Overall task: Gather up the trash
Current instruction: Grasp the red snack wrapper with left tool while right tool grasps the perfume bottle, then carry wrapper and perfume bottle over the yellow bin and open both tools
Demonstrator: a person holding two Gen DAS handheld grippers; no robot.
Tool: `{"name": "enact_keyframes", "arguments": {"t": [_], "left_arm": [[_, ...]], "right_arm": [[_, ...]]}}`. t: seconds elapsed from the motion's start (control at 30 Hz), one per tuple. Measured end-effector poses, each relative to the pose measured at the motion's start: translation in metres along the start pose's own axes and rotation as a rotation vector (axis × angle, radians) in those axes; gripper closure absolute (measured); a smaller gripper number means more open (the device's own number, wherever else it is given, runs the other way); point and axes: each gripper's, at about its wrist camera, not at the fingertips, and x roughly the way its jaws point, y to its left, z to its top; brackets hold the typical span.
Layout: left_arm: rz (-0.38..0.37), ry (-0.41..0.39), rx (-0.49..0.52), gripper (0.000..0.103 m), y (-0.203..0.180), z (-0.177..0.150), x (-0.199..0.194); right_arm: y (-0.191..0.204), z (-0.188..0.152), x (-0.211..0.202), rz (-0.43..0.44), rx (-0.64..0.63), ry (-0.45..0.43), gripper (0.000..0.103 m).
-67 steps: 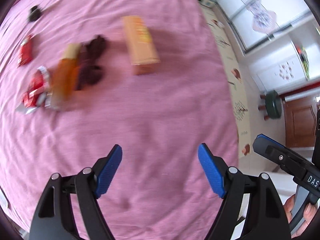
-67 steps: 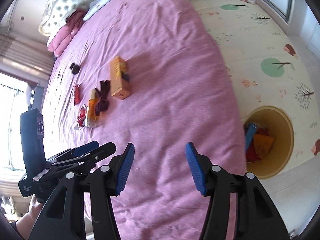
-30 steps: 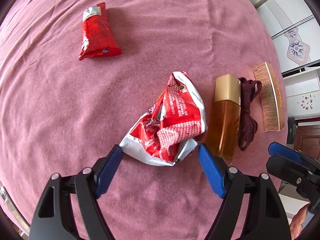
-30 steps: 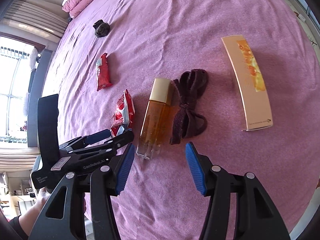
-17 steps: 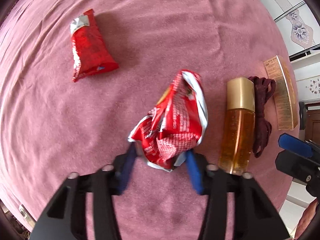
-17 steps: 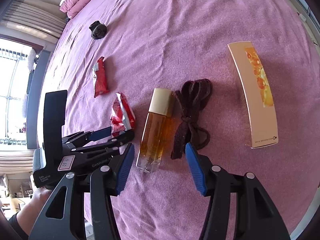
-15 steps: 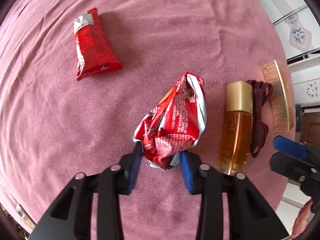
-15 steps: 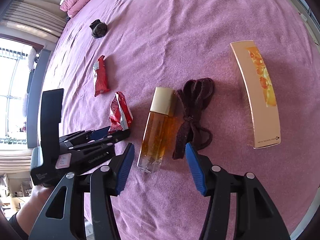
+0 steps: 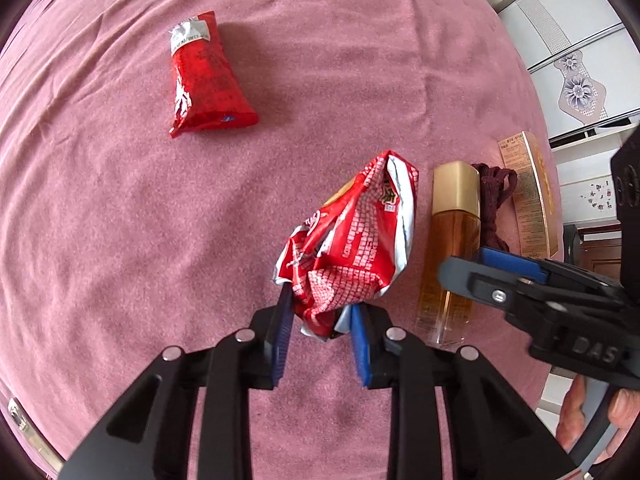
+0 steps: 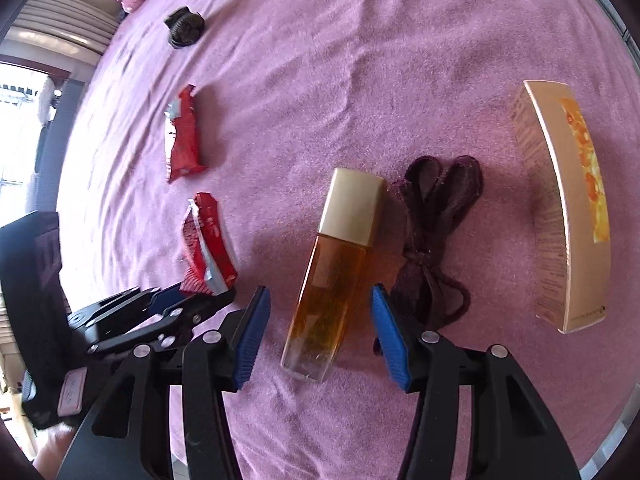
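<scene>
My left gripper is shut on a crumpled red and white snack wrapper and holds it just above the pink bedspread; the wrapper also shows in the right wrist view. A second red wrapper lies flat further away, also in the right wrist view. My right gripper is open, its jaws on either side of the base of an amber bottle with a gold cap, apart from it.
A dark maroon cord bundle lies right of the bottle, and a tan cardboard box further right. A small black object lies far up the bed. The bed edge is close on the right.
My left gripper closed on the crumpled wrapper and lifted it slightly. My right gripper moved closer over the amber bottle and stayed open.
</scene>
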Motion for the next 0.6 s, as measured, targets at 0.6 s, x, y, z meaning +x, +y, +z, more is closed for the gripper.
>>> {"name": "enact_keyframes", "arguments": {"t": [0.6], "left_arm": [[-0.015, 0.006, -0.037, 0.076, -0.033, -0.071, -0.019]], "right_arm": [[-0.012, -0.077, -0.027, 0.043, -0.051, 0.036, 0.07]]}}
